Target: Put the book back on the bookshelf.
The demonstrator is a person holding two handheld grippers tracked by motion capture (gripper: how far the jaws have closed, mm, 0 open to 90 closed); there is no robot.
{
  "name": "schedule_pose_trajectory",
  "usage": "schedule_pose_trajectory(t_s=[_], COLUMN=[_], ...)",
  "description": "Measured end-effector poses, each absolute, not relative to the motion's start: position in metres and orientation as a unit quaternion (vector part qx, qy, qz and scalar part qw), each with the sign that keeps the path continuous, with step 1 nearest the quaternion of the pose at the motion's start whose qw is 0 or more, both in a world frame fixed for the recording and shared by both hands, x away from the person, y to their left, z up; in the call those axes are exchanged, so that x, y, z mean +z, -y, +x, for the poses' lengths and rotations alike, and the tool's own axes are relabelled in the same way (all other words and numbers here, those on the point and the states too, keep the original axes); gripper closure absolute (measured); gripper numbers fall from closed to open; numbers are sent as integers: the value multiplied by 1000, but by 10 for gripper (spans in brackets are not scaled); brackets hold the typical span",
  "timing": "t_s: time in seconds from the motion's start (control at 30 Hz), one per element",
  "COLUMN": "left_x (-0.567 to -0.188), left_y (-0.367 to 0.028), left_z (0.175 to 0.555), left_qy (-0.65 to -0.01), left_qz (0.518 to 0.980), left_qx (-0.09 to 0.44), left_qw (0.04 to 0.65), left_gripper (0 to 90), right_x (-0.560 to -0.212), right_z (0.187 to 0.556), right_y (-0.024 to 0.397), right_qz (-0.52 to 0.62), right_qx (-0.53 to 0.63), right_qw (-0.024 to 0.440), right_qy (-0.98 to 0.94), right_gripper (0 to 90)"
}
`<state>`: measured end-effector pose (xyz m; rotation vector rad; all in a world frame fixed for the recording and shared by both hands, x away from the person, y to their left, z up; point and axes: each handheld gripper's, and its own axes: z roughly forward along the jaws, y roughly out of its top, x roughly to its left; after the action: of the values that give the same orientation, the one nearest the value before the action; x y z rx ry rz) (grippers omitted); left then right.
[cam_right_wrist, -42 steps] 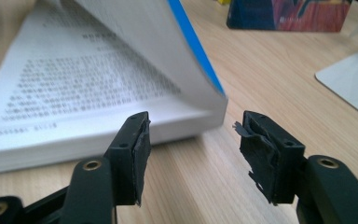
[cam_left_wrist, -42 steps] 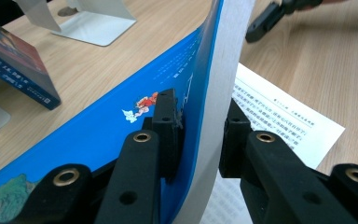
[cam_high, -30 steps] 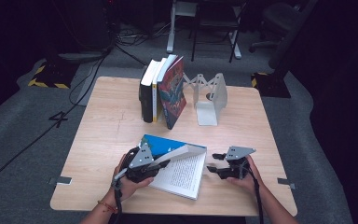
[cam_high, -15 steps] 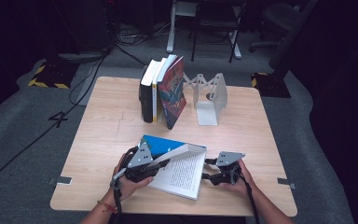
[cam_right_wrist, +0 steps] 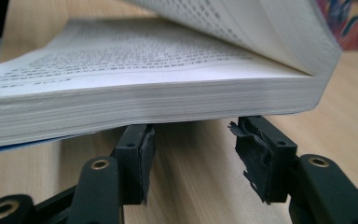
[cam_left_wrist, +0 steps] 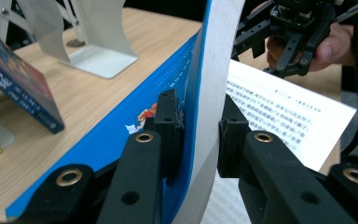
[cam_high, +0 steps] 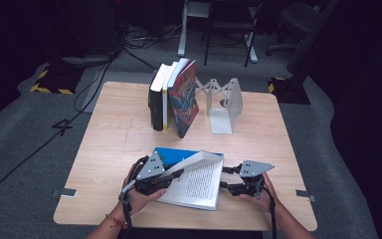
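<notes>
An open book (cam_high: 195, 183) with a blue cover lies at the near edge of the table. My left gripper (cam_high: 176, 174) is shut on the raised blue cover and a thick sheaf of front pages (cam_left_wrist: 214, 93), with its pads pressing from both sides (cam_left_wrist: 199, 126). The printed page (cam_left_wrist: 284, 123) lies flat beyond. My right gripper (cam_high: 226, 178) sits at the book's right edge. Its jaws (cam_right_wrist: 193, 144) reach under the overhanging page block (cam_right_wrist: 144, 100), and only bare wood shows between the pads. Those jaws have just been closing. The right gripper also shows from the left gripper view (cam_left_wrist: 284, 51).
Several books (cam_high: 174, 99) stand upright at the table's far middle, and the outermost one leans. A white metal bookend (cam_high: 225, 107) stands just right of them. Bare wood table (cam_high: 114, 134) lies to the left. Chairs and cables sit on the floor beyond.
My right gripper dipped in against the book's right edge, then rose slightly. Its jaws stand a bit narrower. My left gripper holds the cover and pages as before.
</notes>
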<state>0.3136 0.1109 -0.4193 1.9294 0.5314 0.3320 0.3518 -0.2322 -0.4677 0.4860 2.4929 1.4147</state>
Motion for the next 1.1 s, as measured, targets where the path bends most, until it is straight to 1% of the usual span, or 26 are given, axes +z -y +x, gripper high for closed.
schedule_pose_trajectory(t_s=[0.13,0.3,0.47,0.7,0.87,0.97,1.1], left_x=[-411,-408,-406,-405,-404,-403,-402], left_y=[-108,-101,-98,-89,-84,-84,-89], left_z=[311,310,310,309,311,312,308], left_qy=[-218,-216,-216,-212,-209,-210,-208], left_qz=[798,798,795,788,786,790,796], left_qx=[137,136,135,135,127,110,113], left_qw=[544,545,551,562,567,565,557], left_gripper=[764,765,765,769,768,761,760], right_x=[-449,-442,-437,-424,-414,-408,-401], right_z=[347,345,347,349,352,352,353], right_y=[241,247,250,256,256,253,246], right_qz=[169,174,183,190,187,184,176], right_qx=[512,524,539,554,556,554,554], right_qw=[129,138,134,152,176,186,191], right_qy=[-832,-822,-811,-796,-791,-790,-791], right_gripper=[470,470,471,473,483,486,487])
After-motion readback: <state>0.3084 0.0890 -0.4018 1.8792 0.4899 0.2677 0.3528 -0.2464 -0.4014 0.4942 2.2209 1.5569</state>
